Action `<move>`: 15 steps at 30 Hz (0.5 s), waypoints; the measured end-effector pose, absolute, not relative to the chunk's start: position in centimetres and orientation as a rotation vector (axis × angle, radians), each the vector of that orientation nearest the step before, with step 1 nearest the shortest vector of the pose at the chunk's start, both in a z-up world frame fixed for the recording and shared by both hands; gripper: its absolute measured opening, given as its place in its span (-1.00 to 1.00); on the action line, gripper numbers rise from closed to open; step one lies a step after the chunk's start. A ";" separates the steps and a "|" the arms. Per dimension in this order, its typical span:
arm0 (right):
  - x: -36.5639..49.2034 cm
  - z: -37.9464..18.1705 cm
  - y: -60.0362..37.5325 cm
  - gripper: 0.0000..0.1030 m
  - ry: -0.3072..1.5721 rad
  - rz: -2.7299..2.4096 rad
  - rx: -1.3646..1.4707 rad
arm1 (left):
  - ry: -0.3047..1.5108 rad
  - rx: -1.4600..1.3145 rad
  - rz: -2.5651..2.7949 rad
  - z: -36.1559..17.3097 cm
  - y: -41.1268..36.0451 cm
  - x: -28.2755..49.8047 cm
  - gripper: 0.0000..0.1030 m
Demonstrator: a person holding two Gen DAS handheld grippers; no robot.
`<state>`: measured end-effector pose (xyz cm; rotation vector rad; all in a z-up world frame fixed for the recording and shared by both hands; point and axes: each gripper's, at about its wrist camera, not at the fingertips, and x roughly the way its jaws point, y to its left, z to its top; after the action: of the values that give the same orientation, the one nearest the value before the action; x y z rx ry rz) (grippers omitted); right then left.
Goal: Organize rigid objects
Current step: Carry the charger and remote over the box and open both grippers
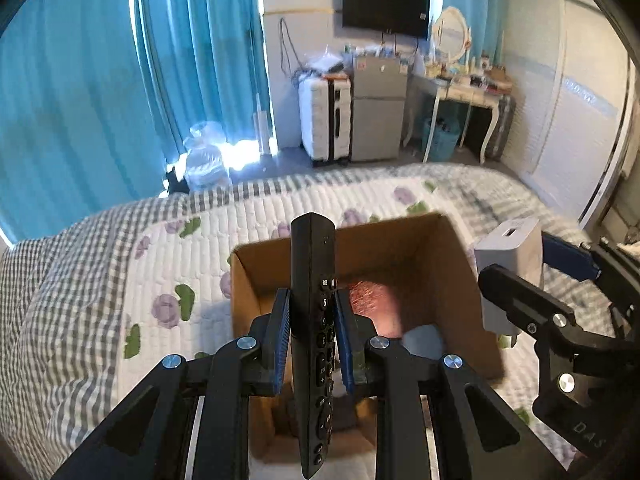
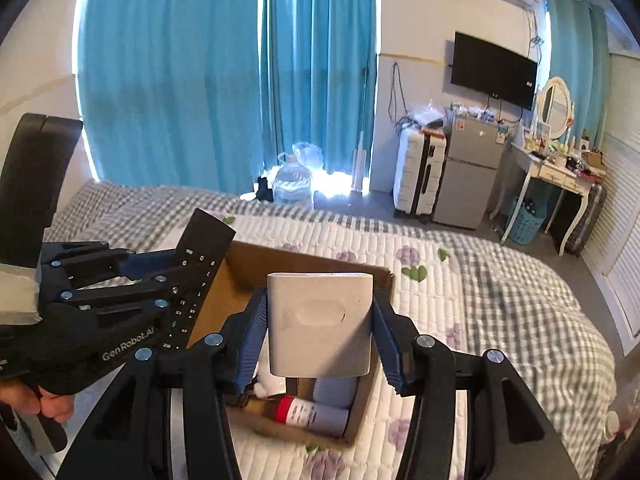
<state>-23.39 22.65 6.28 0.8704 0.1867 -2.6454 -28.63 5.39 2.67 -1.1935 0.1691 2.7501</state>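
Observation:
My left gripper point(image 1: 312, 316) is shut on a black remote control point(image 1: 314, 344), held upright over the open cardboard box point(image 1: 452, 248) on the bed. My right gripper point(image 2: 320, 328) is shut on a white power adapter point(image 2: 320, 320) and holds it above the same box point(image 2: 244, 256). The adapter also shows at the right of the left wrist view point(image 1: 510, 276), and the remote at the left of the right wrist view point(image 2: 200, 276). Inside the box lie a red-capped grey bottle point(image 2: 312, 414) and other items, partly hidden.
The box sits on a bed with a floral quilt point(image 2: 480, 304). Beyond the bed are teal curtains point(image 2: 224, 80), a water jug point(image 2: 294, 184), a white suitcase point(image 2: 418, 176), a small fridge point(image 2: 468, 176) and a dressing table point(image 2: 556, 172).

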 end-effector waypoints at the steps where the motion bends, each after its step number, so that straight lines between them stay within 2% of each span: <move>1: -24.0 5.6 22.5 -0.03 0.185 -2.641 0.881 | 0.183 -1.212 2.744 1.9 5.5 -29.1 -0.59; 12: -27.9 -0.7 23.9 -0.03 0.156 -2.624 0.985 | 0.289 -1.312 2.705 -3.4 6.2 -32.1 -0.58; 15: -28.2 -0.9 24.8 -0.03 0.133 -2.610 0.984 | 0.266 -1.304 2.699 -3.4 6.0 -31.8 -0.48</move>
<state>-28.21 24.84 -0.92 0.9837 0.1327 -2.6102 -31.77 6.02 -3.35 -1.3039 0.2663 2.6990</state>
